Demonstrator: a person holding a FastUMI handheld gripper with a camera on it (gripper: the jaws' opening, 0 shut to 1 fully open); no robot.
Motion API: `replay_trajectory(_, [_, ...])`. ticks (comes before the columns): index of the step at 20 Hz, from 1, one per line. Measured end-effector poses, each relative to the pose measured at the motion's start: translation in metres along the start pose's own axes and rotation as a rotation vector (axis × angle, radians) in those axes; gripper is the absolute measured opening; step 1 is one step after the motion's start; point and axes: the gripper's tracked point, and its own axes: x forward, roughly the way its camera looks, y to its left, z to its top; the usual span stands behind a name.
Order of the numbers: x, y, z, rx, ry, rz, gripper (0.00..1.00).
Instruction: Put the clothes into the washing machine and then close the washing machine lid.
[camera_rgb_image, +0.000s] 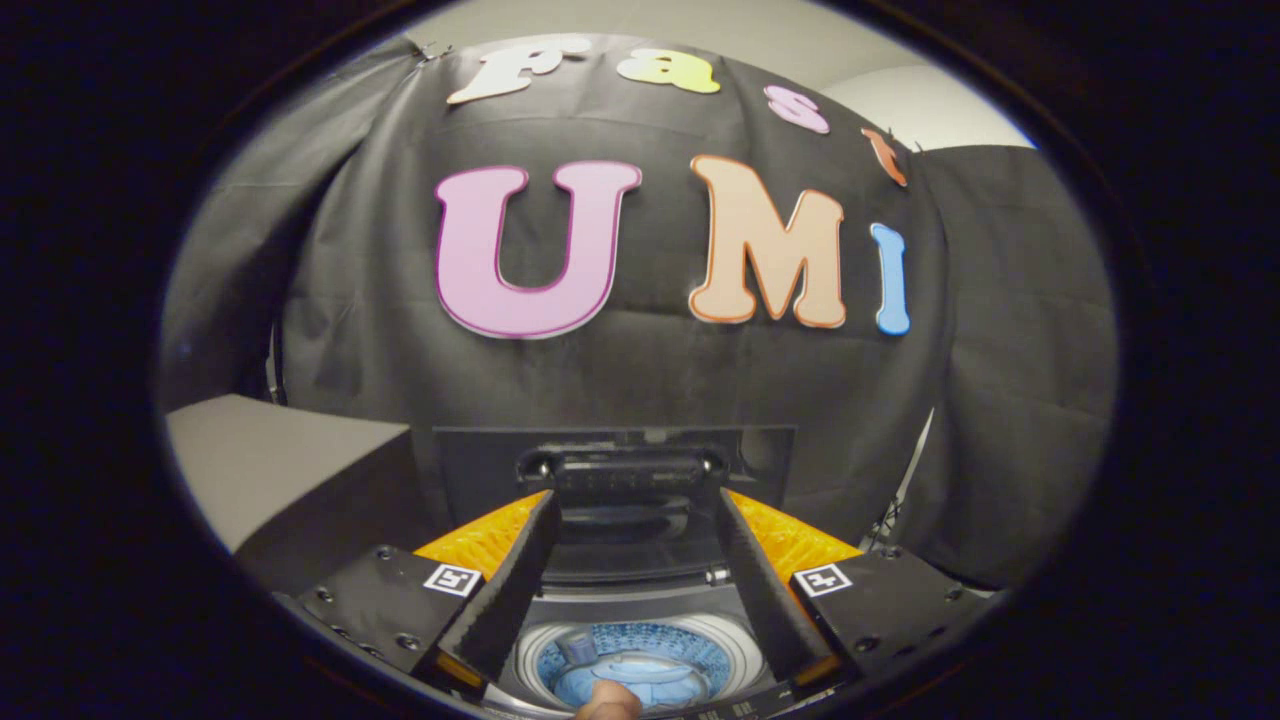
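Black cloth backs the washing machine (640, 640), lid (615, 480) raised, blue drum (640, 665) visible between released gripper (637, 510) jaws.

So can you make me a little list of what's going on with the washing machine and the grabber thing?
washing machine: below the gripper, between its fingers
lid: up, standing open at the back
drum: open, blue and white inside; cannot tell if it holds clothes
gripper: open, fingers apart, gripping nothing, either side of the lid's handle
fingertip: a person's, at the machine's near edge
grey surface: beside the machine
task: lid not yet closed
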Motion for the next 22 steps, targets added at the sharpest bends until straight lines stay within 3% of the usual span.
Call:
replay_trajectory(7, [-0.006,0.006,0.098,0.069,-0.164,0.047,0.97])
replay_trajectory(12, [0.03,0.009,0.141,0.055,-0.254,0.058,0.97])
replay_trajectory(15, [0.078,0.016,0.132,0.076,-0.233,0.079,0.97])
replay_trajectory(19, [0.136,0.023,0.073,-0.007,-0.088,0.105,0.98])
replay_trajectory(22, [0.155,0.033,0.04,0.063,-0.028,0.138,0.98])
